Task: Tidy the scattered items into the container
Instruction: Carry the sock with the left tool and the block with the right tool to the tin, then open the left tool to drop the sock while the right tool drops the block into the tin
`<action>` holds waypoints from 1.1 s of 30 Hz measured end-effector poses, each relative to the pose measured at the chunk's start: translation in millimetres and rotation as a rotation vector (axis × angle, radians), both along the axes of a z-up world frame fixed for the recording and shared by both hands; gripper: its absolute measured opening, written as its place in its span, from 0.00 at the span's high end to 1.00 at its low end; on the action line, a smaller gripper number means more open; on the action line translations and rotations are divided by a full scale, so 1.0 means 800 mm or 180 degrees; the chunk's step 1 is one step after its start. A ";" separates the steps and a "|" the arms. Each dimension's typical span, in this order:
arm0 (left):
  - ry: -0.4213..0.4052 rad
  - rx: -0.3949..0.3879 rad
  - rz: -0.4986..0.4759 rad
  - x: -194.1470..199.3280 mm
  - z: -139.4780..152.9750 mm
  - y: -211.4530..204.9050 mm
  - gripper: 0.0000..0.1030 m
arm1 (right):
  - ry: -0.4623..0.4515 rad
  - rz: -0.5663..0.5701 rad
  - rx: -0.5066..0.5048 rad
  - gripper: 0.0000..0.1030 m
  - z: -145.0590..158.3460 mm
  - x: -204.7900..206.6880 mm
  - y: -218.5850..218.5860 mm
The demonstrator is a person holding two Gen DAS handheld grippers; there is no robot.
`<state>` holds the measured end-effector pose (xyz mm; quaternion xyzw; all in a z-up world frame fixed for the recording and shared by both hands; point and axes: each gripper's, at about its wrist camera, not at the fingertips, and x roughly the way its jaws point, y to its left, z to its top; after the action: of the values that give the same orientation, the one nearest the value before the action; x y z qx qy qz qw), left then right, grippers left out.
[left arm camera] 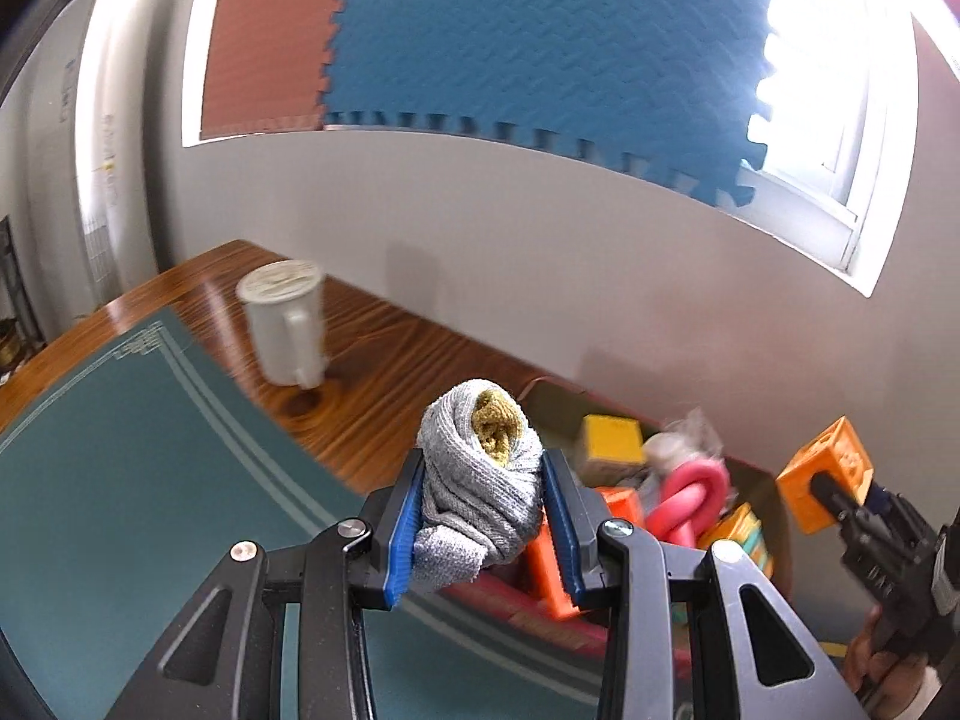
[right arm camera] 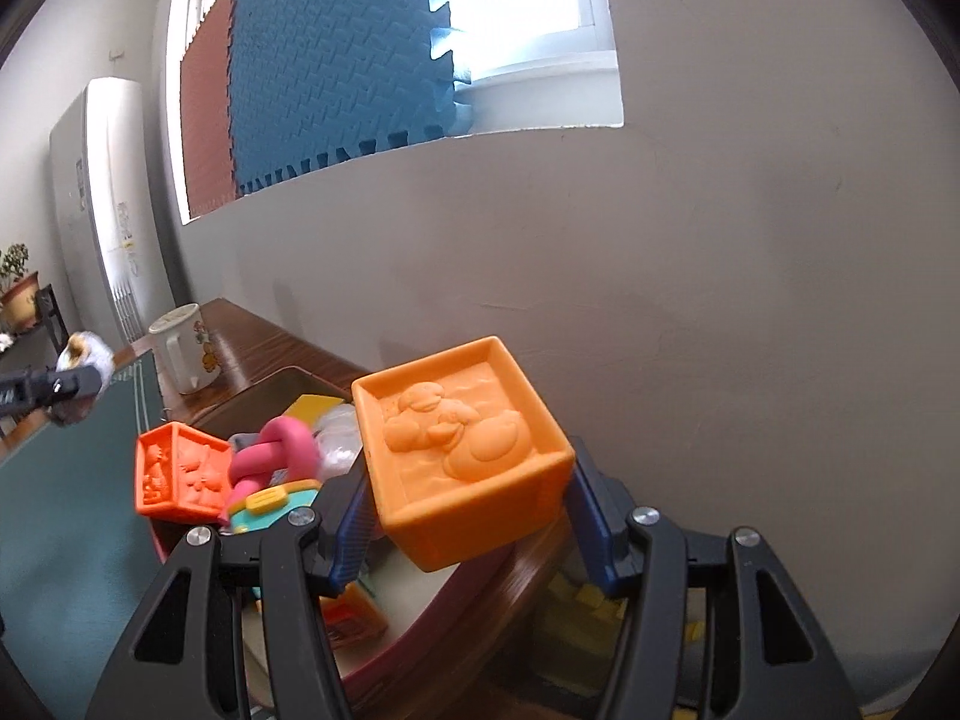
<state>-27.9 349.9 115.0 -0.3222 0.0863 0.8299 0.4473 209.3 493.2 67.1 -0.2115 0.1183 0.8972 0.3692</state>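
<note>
My left gripper [left arm camera: 483,519] is shut on a rolled grey sock bundle [left arm camera: 480,468] with a yellow core, held in the air at the near edge of the cardboard box [left arm camera: 774,516]. My right gripper [right arm camera: 468,516] is shut on an orange embossed cube [right arm camera: 462,450], held above the box's right side; it also shows in the left wrist view [left arm camera: 825,474]. The box [right arm camera: 270,384] holds a red-orange cube [right arm camera: 180,474], a pink knotted toy [right arm camera: 276,450], a yellow block [left arm camera: 609,441] and other toys. The left gripper with the sock bundle [right arm camera: 81,381] shows at far left in the right wrist view.
A white mug [left arm camera: 288,324] stands on the wooden table [left arm camera: 390,384] left of the box, near the wall. A teal mat [left arm camera: 120,480] covers the table's near part. The grey wall rises right behind the box. A white air conditioner [right arm camera: 102,210] stands in the far corner.
</note>
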 end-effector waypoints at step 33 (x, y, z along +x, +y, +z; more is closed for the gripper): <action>-0.0030 -0.0182 -0.0045 0.000 -0.014 0.058 0.32 | -0.0137 0.0262 0.0013 0.25 -0.008 -0.024 -0.008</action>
<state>-27.9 396.5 103.5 -0.3382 0.1101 0.8223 0.4441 190.4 486.8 60.9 -0.2347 0.0997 0.9071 0.3349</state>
